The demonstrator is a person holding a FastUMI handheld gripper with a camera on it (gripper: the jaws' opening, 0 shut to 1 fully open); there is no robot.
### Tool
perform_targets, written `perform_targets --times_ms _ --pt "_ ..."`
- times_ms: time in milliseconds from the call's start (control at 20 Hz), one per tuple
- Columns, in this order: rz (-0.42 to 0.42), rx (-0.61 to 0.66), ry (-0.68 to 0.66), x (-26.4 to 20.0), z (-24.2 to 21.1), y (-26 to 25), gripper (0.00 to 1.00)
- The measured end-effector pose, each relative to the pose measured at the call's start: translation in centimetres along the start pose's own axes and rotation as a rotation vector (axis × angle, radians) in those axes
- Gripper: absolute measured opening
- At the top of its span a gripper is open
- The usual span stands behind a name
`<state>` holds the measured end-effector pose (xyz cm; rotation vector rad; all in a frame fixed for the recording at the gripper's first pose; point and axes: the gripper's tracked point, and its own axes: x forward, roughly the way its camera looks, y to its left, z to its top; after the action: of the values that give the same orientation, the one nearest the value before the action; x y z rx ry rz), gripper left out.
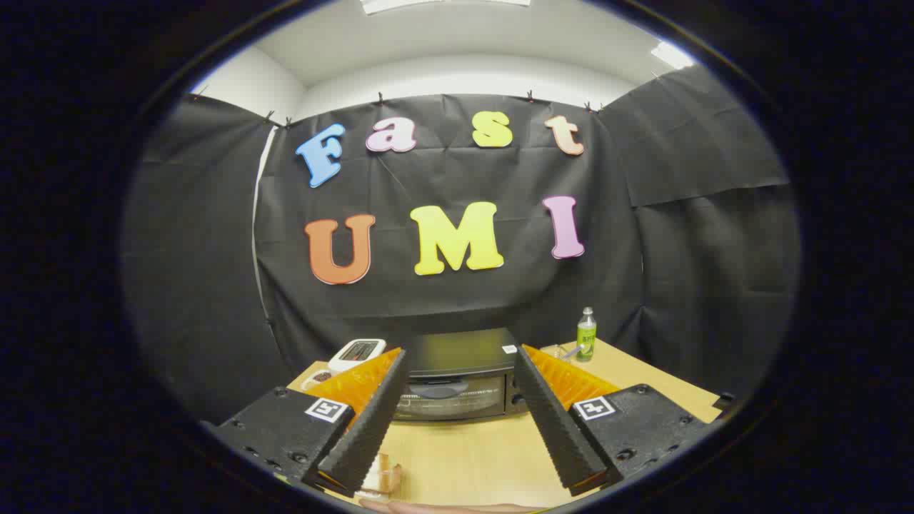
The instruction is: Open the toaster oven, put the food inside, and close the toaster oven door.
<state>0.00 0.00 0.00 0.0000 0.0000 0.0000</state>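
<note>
We list the scene from left to right.

Item: a white scale-like device (357, 351), lower left of centre, at the counter's far left corner; beside it a small dish (319, 376) of something dark, too small to identify.

Item: the food (382, 477), a pale slice with a brown edge, at the bottom of the frame, near the counter's front edge and partly hidden under the left finger. We judge it to be bread or pastry.

Item: the gripper (460, 357), jaws spread wide and holding nothing, raised above the counter (464, 457).

Item: the toaster oven (457, 378), bottom centre, framed between the two fingers and beyond them, at the back of the counter. Its door appears closed, handle along the top of the glass.

Item: a small green bottle (586, 333), right of centre, standing upright just beside the oven's right side.

Item: a fingertip (443, 507) at the very bottom edge.

Risks, as we judge them: the door is not yet open. A pull off the handle's centre could slip or drag the oven backward. A wide swing to the right could topple the bottle. The food lies nearly under the gripper, so lowering carelessly could crush it.
</note>
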Motion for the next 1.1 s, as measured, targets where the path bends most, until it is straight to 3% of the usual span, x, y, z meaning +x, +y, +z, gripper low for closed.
perform_targets --times_ms 600,950,1100 --pt "-0.003 -0.007 0.023 2.4 -1.2 -0.5 0.99" --pt "0.001 -0.041 0.071 9.2 -2.9 -0.2 0.99" --pt "0.04 -0.1 0.074 13.5 -3.4 1.4 1.0"
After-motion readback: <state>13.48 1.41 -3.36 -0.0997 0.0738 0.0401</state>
